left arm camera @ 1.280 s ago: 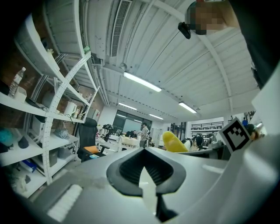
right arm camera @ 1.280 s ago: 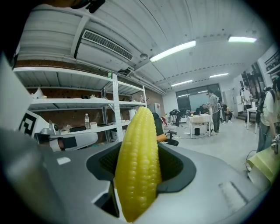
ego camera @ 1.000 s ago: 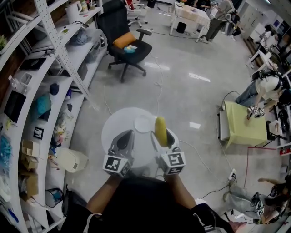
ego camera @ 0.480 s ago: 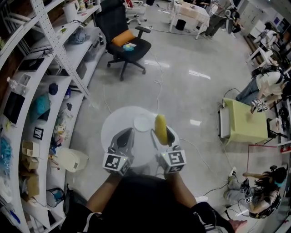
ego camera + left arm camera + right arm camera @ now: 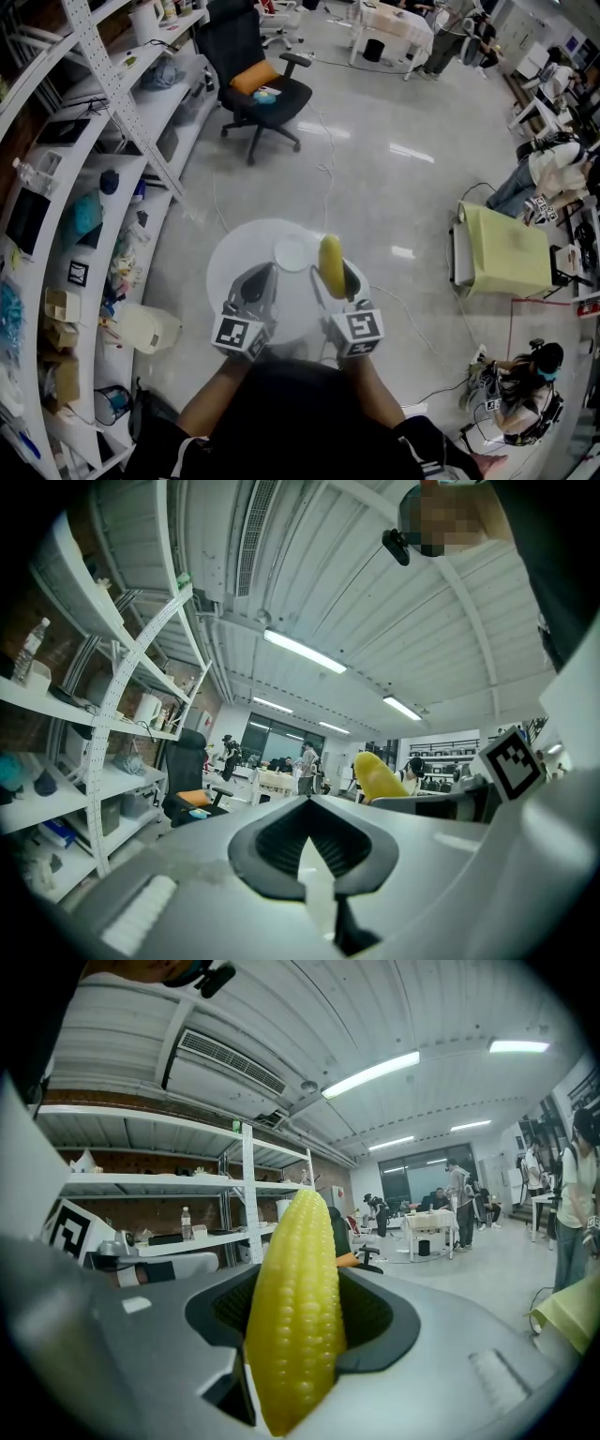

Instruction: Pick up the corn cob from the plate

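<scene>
— Grey floor (image 5: 375, 187) all round, shelves (image 5: 84, 169) along my left, and a small round white table (image 5: 230, 267) right below me.
— And the corn cob (image 5: 295, 1316)?
— Clamped in my right claw (image 5: 335, 281). Both jaws press its sides, and its tip sticks out ahead of them. I hold it up over the table, off the white plate (image 5: 292, 254), which sits just to its left.
— Your other claw?
— My left claw (image 5: 260, 279) hangs level beside the right one, jaws together, nothing between them.

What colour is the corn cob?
The corn cob is yellow; the right gripper view shows it best.
</scene>
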{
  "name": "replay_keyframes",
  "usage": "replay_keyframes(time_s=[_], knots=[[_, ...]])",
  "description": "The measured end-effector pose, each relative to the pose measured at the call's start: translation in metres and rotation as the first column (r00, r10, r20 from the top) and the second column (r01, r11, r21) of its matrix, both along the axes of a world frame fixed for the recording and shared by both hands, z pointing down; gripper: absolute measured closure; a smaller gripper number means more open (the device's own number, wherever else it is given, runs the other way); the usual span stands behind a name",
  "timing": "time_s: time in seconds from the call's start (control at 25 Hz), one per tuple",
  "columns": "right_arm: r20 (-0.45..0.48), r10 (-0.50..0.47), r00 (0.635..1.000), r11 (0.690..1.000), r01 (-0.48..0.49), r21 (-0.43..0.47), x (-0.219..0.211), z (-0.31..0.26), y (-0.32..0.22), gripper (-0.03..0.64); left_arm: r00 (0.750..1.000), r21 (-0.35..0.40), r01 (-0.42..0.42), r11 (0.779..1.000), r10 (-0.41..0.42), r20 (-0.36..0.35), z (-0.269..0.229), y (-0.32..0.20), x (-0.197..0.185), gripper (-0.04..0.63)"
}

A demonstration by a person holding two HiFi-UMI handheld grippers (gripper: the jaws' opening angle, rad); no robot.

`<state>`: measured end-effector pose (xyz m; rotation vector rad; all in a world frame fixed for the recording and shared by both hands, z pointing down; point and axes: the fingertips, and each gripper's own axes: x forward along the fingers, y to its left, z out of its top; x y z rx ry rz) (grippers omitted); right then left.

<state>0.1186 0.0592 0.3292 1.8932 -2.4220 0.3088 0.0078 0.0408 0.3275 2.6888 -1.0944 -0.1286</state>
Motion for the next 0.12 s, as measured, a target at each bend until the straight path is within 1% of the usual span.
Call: replay_keyframes(time_s=[0.12], knots=[[-0.002,-0.001,1.000,1.000,0.001,0.000,0.0020,-0.0014,-0.0018,0.370,1.000,0.003,0.002,1.000,-0.002,0.002,-0.0011,-0.0024,0.0013,0.595]])
